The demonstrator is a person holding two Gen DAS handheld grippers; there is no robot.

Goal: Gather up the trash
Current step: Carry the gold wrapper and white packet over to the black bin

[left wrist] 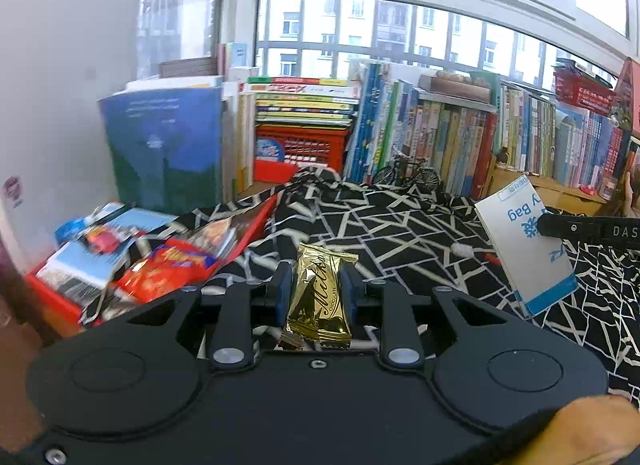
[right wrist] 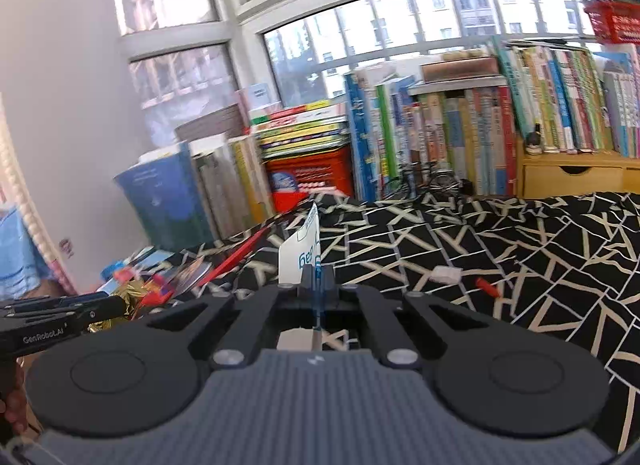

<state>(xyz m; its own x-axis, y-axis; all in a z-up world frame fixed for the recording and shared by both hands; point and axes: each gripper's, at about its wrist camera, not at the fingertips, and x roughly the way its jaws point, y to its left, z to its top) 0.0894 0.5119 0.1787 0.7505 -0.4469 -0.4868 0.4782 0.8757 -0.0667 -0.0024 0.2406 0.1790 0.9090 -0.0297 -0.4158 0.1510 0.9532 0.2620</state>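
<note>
My left gripper point(left wrist: 316, 285) is shut on a gold chocolate wrapper point(left wrist: 320, 297), held upright above the black-and-white patterned cloth point(left wrist: 400, 233). To its left sits a red tray point(left wrist: 52, 297) filled with several snack wrappers. My right gripper point(right wrist: 317, 271) is shut on a flat white-and-blue bag point(right wrist: 300, 253), seen edge-on in its own view. That bag point(left wrist: 528, 249) also shows at the right of the left wrist view, pinched by the right gripper's black finger point(left wrist: 560, 227). In the right wrist view the left gripper point(right wrist: 116, 307) with the gold wrapper point(right wrist: 130, 293) hovers by the tray.
A small white scrap point(right wrist: 446, 273) and a red bit point(right wrist: 488, 287) lie on the cloth point(right wrist: 520, 257). Books point(left wrist: 460, 137) line the back under the window, with a red crate point(left wrist: 304, 149), a miniature bicycle point(left wrist: 408, 171) and a large blue book point(left wrist: 168, 149).
</note>
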